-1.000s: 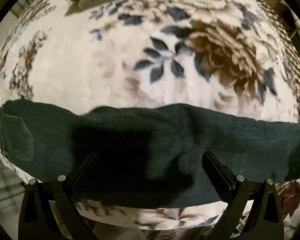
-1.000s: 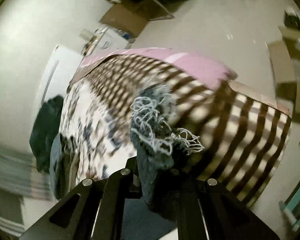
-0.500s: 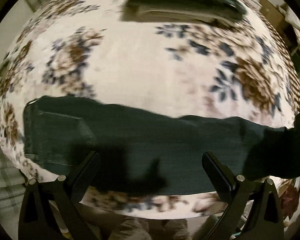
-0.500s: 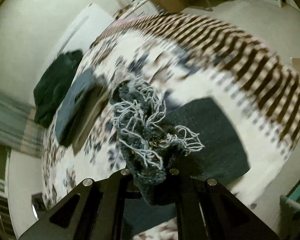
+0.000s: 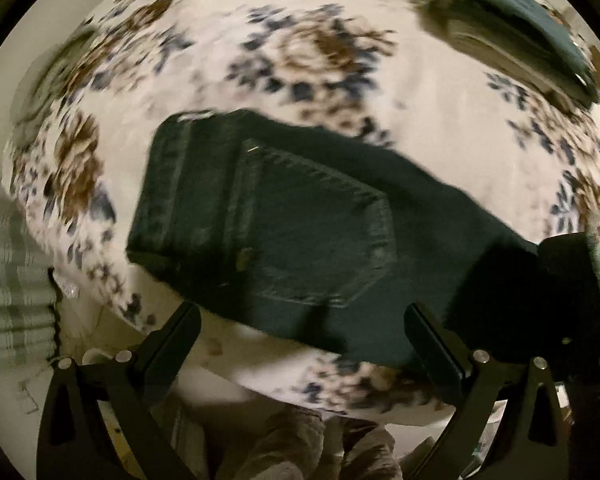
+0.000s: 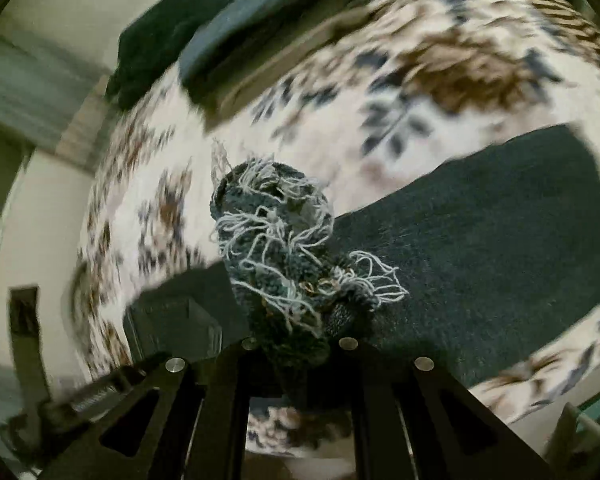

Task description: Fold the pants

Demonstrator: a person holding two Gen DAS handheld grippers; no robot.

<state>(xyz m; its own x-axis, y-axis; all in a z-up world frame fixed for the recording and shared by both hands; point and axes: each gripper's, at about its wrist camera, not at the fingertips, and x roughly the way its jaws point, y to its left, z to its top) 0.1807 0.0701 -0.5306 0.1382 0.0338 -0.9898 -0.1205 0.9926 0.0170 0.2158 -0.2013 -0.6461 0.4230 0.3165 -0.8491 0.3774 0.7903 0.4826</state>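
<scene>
Dark denim pants (image 5: 292, 232) lie flat on a floral blanket (image 5: 300, 40), waistband to the left and a back pocket facing up. My left gripper (image 5: 302, 316) hangs open straight above the pocket's near side, nothing between its fingers. My right gripper (image 6: 298, 340) is shut on the frayed hem (image 6: 276, 240) of the pant leg, held bunched above the bed. Below it the leg (image 6: 480, 240) stretches off to the right, and the waist end (image 6: 176, 316) shows at lower left. In the left wrist view a dark, blurred bulk (image 5: 568, 280) rises at the right end of the pants.
A folded stack of dark clothes (image 5: 512, 28) sits on the blanket beyond the pants, seen also in the right wrist view as the stack (image 6: 268, 20). Another dark garment (image 6: 172, 28) lies behind it. The bed's near edge and a person's legs (image 5: 320, 448) are below.
The left gripper slid along the pants from mid-leg to the waistband and pocket. The right gripper carried the frayed hem over the bed toward the waist end, rolling as it went.
</scene>
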